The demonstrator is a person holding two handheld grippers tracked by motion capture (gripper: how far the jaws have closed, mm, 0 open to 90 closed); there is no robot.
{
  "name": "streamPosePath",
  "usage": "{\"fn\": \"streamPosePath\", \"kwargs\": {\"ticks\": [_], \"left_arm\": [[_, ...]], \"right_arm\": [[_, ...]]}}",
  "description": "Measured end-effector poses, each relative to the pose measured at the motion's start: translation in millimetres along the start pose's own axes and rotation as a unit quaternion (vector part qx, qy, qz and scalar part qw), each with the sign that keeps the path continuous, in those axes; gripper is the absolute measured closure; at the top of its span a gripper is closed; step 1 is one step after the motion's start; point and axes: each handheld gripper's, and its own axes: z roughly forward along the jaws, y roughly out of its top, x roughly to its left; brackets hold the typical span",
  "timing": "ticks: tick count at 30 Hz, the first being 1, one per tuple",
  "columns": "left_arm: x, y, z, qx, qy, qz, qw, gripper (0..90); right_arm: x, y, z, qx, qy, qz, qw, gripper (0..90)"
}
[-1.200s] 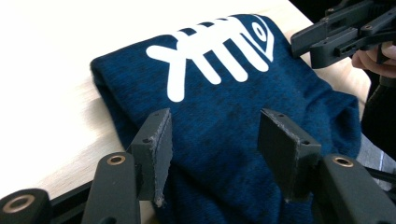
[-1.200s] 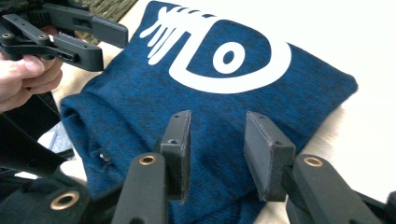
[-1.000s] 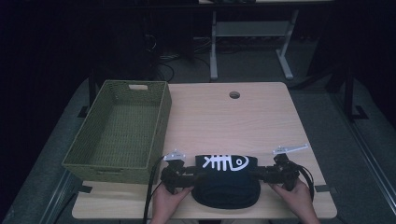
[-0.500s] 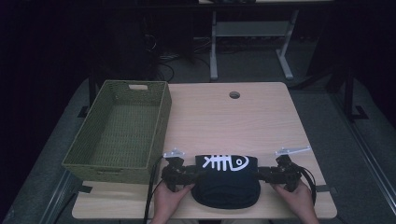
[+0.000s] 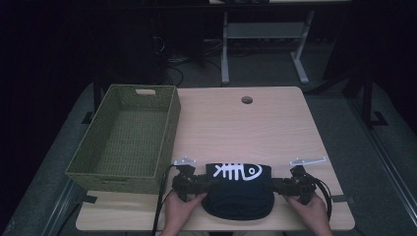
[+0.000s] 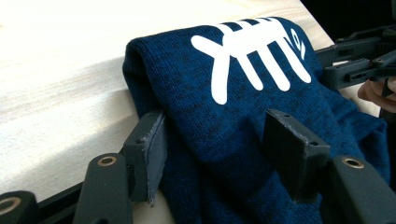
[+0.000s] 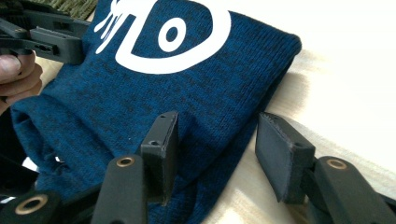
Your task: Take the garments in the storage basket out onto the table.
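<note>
A folded dark blue sweater (image 5: 239, 196) with a white fish-skeleton print (image 5: 236, 172) lies near the table's front edge. My left gripper (image 5: 202, 184) sits at its left side and my right gripper (image 5: 276, 186) at its right side, each held by a hand. In the left gripper view the sweater (image 6: 233, 116) lies between the open jaws of the left gripper (image 6: 219, 135), one pad at the folded edge and one over the cloth. In the right gripper view the right gripper (image 7: 217, 130) is open astride the sweater's edge (image 7: 196, 93), one jaw on cloth, the other over bare wood.
An empty green woven basket (image 5: 123, 137) stands on the table's left side, close to my left gripper. The light wooden tabletop (image 5: 246, 132) stretches beyond the sweater, with a round cable hole (image 5: 247, 100) near its far edge. A desk frame stands on the dark floor behind.
</note>
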Motion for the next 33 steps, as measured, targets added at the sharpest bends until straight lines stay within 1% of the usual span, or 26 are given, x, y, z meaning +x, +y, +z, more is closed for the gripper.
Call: {"fn": "streamPosePath", "kwargs": {"ticks": [1, 2, 3, 4, 5, 7, 8, 9, 10, 11, 13, 15, 17, 18, 19, 21, 24, 27, 28, 29, 30, 33], "left_arm": [[-0.1, -0.6, 0.0, 0.001, -0.002, -0.001, 1.0000, 39.8], [-0.3, -1.6, 0.5, -0.002, -0.005, -0.006, 1.0000, 39.8], [0.0, -2.5, 0.8, -0.004, -0.008, -0.009, 0.9999, 40.1], [-0.2, -3.6, 1.2, -0.007, -0.010, -0.014, 0.9998, 41.2], [0.0, -4.5, 1.5, -0.009, -0.010, -0.016, 0.9998, 42.4], [0.4, -5.3, 1.2, -0.011, -0.010, -0.022, 0.9996, 43.7], [0.7, -5.7, 0.5, -0.013, -0.009, -0.029, 0.9995, 44.6], [0.8, -6.5, -0.7, -0.017, -0.007, -0.034, 0.9992, 45.2], [0.7, -6.9, -1.7, -0.018, -0.004, -0.036, 0.9992, 45.0], [-0.5, -7.6, -3.1, -0.022, 0.002, -0.037, 0.9991, 43.8], [-1.8, -8.2, -4.1, -0.021, 0.011, -0.032, 0.9992, 41.6], [-1.1, -7.9, -5.6, -0.027, 0.014, -0.042, 0.9986, 38.9], [-0.5, -7.8, -5.6, -0.024, 0.026, -0.040, 0.9986, 35.7], [0.3, -8.0, -6.2, -0.023, 0.028, -0.042, 0.9984, 33.1], [0.8, -8.7, -6.8, -0.025, 0.028, -0.044, 0.9983, 32.8], [0.0, -9.5, -6.4, -0.024, 0.028, -0.040, 0.9985, 33.9], [0.6, -8.8, -3.2, -0.020, 0.014, -0.045, 0.9987, 39.3], [0.4, -8.0, 1.5, -0.013, 0.002, -0.047, 0.9988, 48.8], [0.2, -8.1, 4.1, -0.009, -0.004, -0.046, 0.9989, 54.7], [-0.3, -8.2, 5.0, -0.008, -0.005, -0.046, 0.9989, 60.1], [-1.0, -8.0, 5.9, -0.007, -0.004, -0.043, 0.9990, 63.7], [-4.1, -5.5, 3.4, -0.008, -0.002, -0.033, 0.9994, 71.5]], "right_arm": [[0.2, -0.7, 0.0, 0.000, 0.002, 0.003, 1.0000, 48.9], [0.3, -1.7, 0.1, -0.002, 0.008, 0.010, 0.9999, 49.7], [-0.1, -3.1, 1.0, -0.006, 0.015, 0.016, 0.9998, 51.3], [0.9, -4.6, 1.7, -0.008, 0.016, 0.020, 0.9996, 54.1], [1.9, -6.1, 2.5, -0.012, 0.015, 0.020, 0.9996, 56.0], [2.6, -8.6, 4.1, -0.020, 0.017, 0.027, 0.9993, 60.6], [2.7, -9.8, 4.7, -0.023, 0.016, 0.025, 0.9993, 63.1], [3.7, -10.9, 4.9, -0.025, 0.014, 0.029, 0.9992, 65.0], [3.7, -12.1, 5.3, -0.029, 0.013, 0.027, 0.9991, 66.4], [3.8, -12.7, 5.6, -0.030, 0.013, 0.027, 0.9991, 66.8], [3.9, -13.7, 5.6, -0.033, 0.013, 0.028, 0.9990, 67.3], [3.3, -13.8, 5.5, -0.033, 0.015, 0.032, 0.9988, 67.6], [3.4, -13.9, 5.5, -0.034, 0.015, 0.032, 0.9988, 67.5], [3.3, -13.8, 5.5, -0.033, 0.015, 0.032, 0.9988, 67.5], [3.1, -13.7, 5.5, -0.033, 0.015, 0.032, 0.9988, 67.3], [3.0, -13.6, 5.6, -0.034, 0.016, 0.033, 0.9988, 67.2], [3.7, -12.9, 5.9, -0.032, 0.014, 0.032, 0.9989, 67.4], [4.6, -13.1, 6.8, -0.031, 0.014, 0.032, 0.9989, 69.7], [4.6, -13.2, 7.4, -0.030, 0.016, 0.030, 0.9990, 71.3], [5.1, -13.3, 8.5, -0.029, 0.019, 0.032, 0.9989, 73.3], [5.3, -13.2, 9.2, -0.029, 0.020, 0.031, 0.9989, 74.6], [7.8, -11.9, 7.5, -0.026, 0.022, 0.027, 0.9991, 79.2]]}}
